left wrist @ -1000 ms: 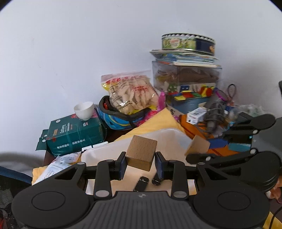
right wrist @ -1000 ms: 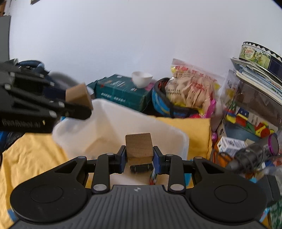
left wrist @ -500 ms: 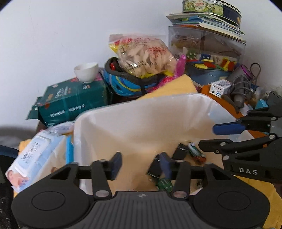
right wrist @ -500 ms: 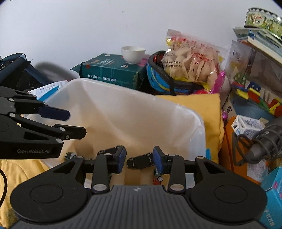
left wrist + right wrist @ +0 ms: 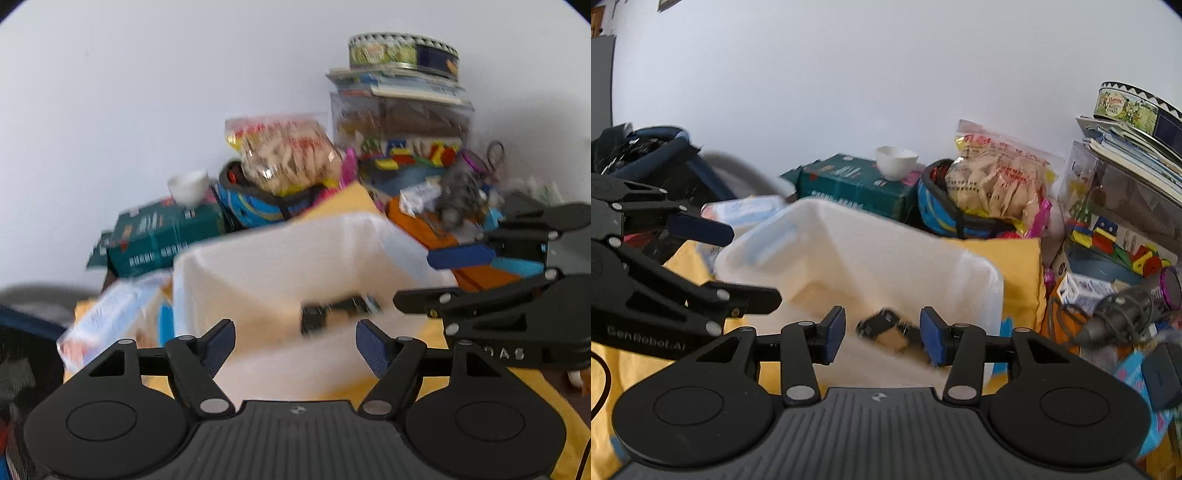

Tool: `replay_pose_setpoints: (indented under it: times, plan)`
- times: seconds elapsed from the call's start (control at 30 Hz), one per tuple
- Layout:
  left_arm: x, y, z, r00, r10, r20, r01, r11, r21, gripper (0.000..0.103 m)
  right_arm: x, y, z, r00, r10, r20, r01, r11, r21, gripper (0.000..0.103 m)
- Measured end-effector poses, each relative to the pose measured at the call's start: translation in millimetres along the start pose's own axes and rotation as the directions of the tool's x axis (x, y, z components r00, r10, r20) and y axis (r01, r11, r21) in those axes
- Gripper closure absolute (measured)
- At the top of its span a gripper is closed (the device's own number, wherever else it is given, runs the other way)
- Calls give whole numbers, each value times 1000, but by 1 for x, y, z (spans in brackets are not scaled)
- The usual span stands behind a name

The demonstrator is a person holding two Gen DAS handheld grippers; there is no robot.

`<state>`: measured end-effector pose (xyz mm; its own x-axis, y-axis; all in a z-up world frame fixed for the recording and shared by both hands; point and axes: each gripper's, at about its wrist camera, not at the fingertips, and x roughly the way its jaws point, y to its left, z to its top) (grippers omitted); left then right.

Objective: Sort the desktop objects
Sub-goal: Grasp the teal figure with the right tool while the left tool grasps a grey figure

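A white plastic bin stands on a yellow cloth in front of both grippers. Inside it lie dark toy cars and a wooden block. My left gripper hovers at the bin's near rim, its jaws opening with nothing between the blue pads. My right gripper also hangs over the near rim with its jaws opening; the block lies in the bin beyond its pads, untouched. Each gripper shows in the other's view, the right gripper and the left gripper. The left wrist view is blurred.
Behind the bin stand a green box with a white cup, a blue helmet holding a snack bag, and a clear box of coloured blocks under books and a tin. A hair dryer lies right, a wipes pack left.
A second ago each gripper was shut on a wooden block above the bin. Both blocks have been let go, the jaws have spread wide, and both grippers have drawn back from the bin.
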<state>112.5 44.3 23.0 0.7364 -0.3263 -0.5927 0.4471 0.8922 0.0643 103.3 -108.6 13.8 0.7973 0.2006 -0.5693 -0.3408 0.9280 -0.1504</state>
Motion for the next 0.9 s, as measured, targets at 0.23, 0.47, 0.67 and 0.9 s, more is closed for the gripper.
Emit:
replay_pose_setpoints:
  times: [0.23,0.47,0.67,0.9]
  plan:
    - [-12,-23,-58,993,-8,-115,5,1000,-27,28,-19,7,-51,995,52,-86,-52,999,9,53]
    - [-31,-39,-104,979,-29,-201,14,997,-76,28,-53,12,-115,983,107,-150,-112,993,-24,53]
    - [-40,-69,-134,959,-82,-271,69,996,-57,28,-72,19,-156,948,179,-262,-191,981,-22,62]
    - [-44,-90,-143,954,-123,-272,112,992,-54,28,-81,27,-167,940,178,-293,-207,976,-71,64]
